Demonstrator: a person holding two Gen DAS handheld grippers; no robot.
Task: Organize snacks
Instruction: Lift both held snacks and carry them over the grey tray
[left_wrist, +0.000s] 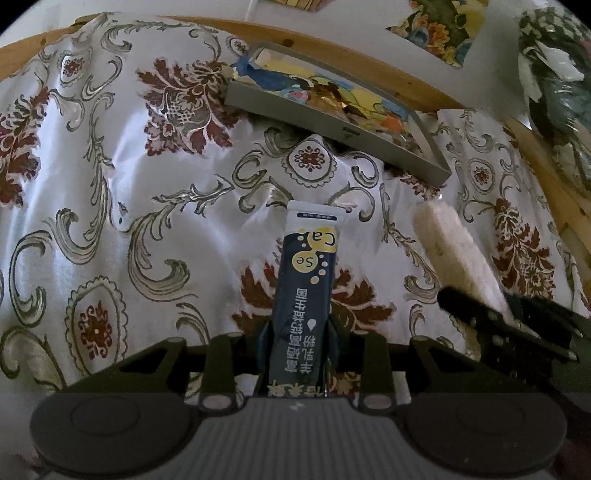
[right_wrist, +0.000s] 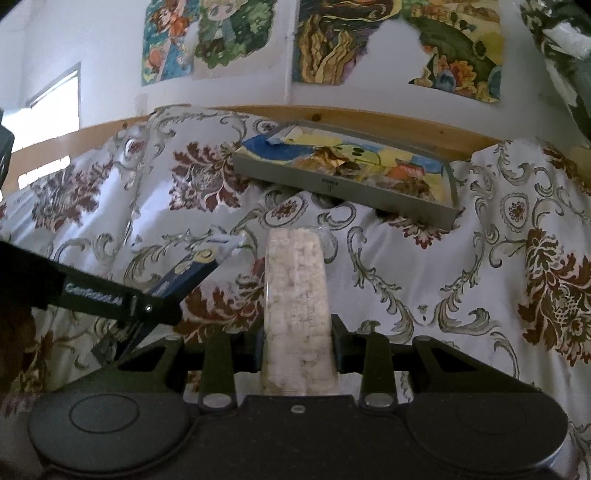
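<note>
Nearest to us, the left tongs (left_wrist: 297, 343) are clamped on a dark blue snack stick pack (left_wrist: 304, 291), its pale sealed end pointing away from us over the patterned cloth (left_wrist: 147, 177). Just to the right, the right tongs (right_wrist: 297, 332) grip a clear-wrapped pack of pale puffed rice cakes (right_wrist: 295, 295), held the same way, nose forward and tilted down toward the cloth. Both packs ride in the air above the covered surface (right_wrist: 406, 280), side by side but apart.

Farther off, we see a shallow grey tray (left_wrist: 332, 127) sitting on the cloth near the wooden rail (left_wrist: 369, 48) at the far edge. Bright wrappers already lie in it, yellow, blue and orange among them, so we judge that part of the sorting is done. The two packs in the tongs are not yet in the tray; both are well short of its near wall. What is left, as far as we can tell, is to carry each forward and set it down inside. No other loose snacks show on the cloth. Beyond the rail, torn colourful posters (right_wrist: 369, 40) hang on the white wall.
</note>
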